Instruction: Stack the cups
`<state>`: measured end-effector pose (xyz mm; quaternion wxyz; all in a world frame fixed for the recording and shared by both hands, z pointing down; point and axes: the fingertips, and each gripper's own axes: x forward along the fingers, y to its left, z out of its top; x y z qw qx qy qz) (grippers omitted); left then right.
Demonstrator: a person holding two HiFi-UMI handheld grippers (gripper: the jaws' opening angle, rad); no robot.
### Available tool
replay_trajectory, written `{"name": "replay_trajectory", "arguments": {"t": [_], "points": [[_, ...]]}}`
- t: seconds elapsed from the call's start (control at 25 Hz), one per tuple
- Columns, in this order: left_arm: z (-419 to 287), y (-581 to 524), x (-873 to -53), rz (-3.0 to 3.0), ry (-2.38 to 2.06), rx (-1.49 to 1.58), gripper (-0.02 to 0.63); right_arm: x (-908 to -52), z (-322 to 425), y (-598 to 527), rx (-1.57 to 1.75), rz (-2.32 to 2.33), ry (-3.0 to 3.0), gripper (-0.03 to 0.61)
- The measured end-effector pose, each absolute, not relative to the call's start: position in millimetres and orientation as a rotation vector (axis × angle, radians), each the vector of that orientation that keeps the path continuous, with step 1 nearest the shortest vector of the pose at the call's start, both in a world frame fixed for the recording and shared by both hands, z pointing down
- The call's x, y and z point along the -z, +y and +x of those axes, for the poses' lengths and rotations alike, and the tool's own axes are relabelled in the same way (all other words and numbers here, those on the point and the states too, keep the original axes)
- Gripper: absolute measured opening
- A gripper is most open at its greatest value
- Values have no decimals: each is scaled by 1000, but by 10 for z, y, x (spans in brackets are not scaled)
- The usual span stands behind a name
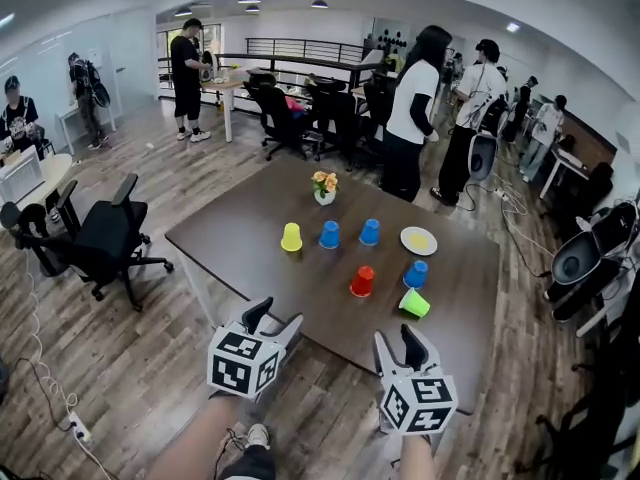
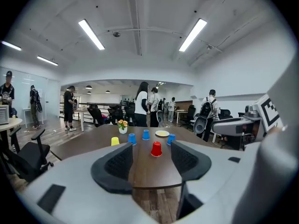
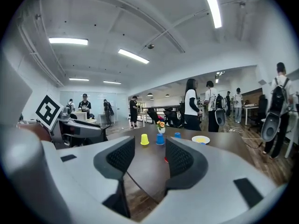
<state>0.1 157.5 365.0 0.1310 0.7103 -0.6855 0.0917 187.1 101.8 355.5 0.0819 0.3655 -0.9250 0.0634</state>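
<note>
Several plastic cups stand upside down on the dark brown table (image 1: 250, 233): a yellow cup (image 1: 291, 237), two blue cups (image 1: 329, 234) (image 1: 370, 232) in a row, a red cup (image 1: 362, 281) and a third blue cup (image 1: 416, 274) nearer me. A green cup (image 1: 414, 303) lies on its side. My left gripper (image 1: 272, 320) is open and empty at the table's near edge, with the red cup (image 2: 156, 149) framed far ahead between its jaws. My right gripper (image 1: 398, 346) is also open and empty, with the yellow cup (image 3: 145, 139) and a blue cup (image 3: 160, 139) ahead of it.
A white plate (image 1: 418, 240) with something yellow and a small flower vase (image 1: 324, 187) share the table. A black office chair (image 1: 105, 238) stands to the left. Two people (image 1: 410, 108) stand just beyond the far edge, and more chairs and desks fill the back.
</note>
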Motion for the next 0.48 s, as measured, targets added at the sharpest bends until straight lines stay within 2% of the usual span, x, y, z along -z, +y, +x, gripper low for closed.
{"name": "replay_trajectory", "arguments": {"t": [0.12,0.48], "points": [[-280,1271,-3659,2096,-1943,-265,267,-3578,1619,795,-206,1140,-2725,216],[-782,600,-3689,2217,-1776,-303,305,-3563,1091,362,-245,1288,-2637,254]]}}
